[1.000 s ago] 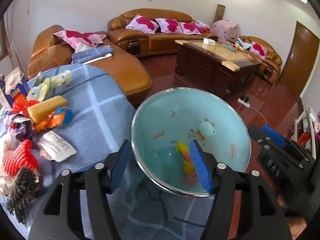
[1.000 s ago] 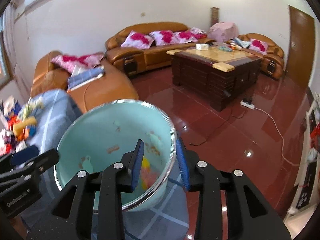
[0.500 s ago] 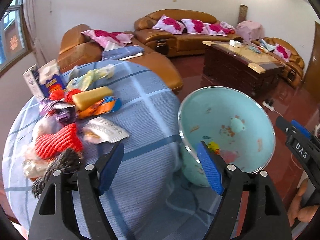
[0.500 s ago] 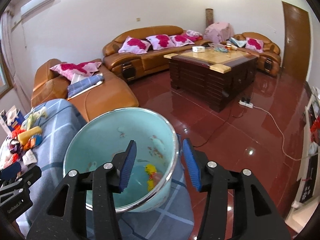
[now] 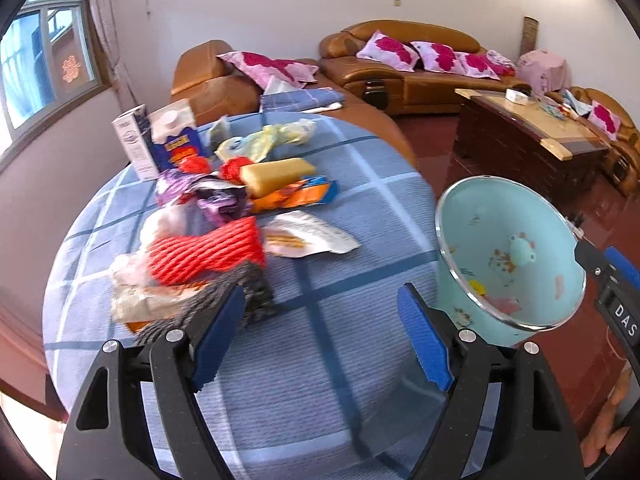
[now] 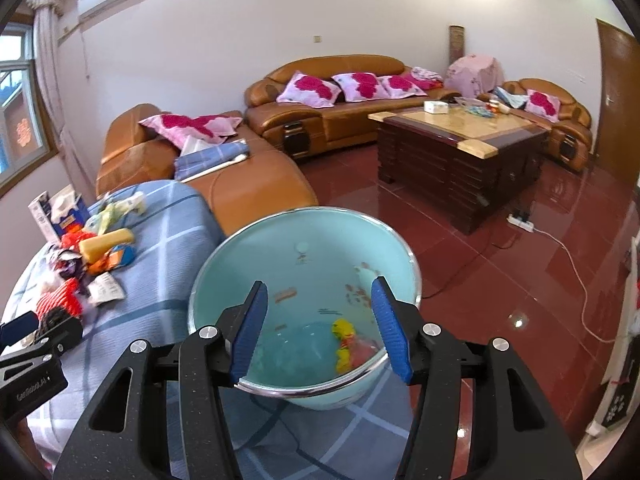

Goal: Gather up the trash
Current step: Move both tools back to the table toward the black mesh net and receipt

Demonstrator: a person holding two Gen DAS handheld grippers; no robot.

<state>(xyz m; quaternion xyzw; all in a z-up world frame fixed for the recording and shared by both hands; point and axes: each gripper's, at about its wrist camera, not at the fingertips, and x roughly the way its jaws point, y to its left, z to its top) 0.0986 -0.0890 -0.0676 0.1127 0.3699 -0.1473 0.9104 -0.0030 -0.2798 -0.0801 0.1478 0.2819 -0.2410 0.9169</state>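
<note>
swung left from the basin (image 5: 508, 256) toward the trash pile (image 5: 208, 248); left gripper (image 5: 320, 336) spread wide, empty, right gripper (image 6: 320, 328) half-spread, empty; better to approach low, taking one wrapper.

trash pile (image 5: 224, 216) lies on table (image 5: 360, 184), left of basin (image 5: 508, 256).

Each gripper, the left gripper (image 5: 320, 336) and the right gripper (image 6: 320, 330), is being presented as a matte black, speckled frame with triangular cut-outs. Ribbed blue pads (image 5: 424, 344) are being carried on the inner finger faces, and round silver screws (image 6: 432, 329) are being shown at the pivots. White lettering is being displayed on the housings' sides.
</note>
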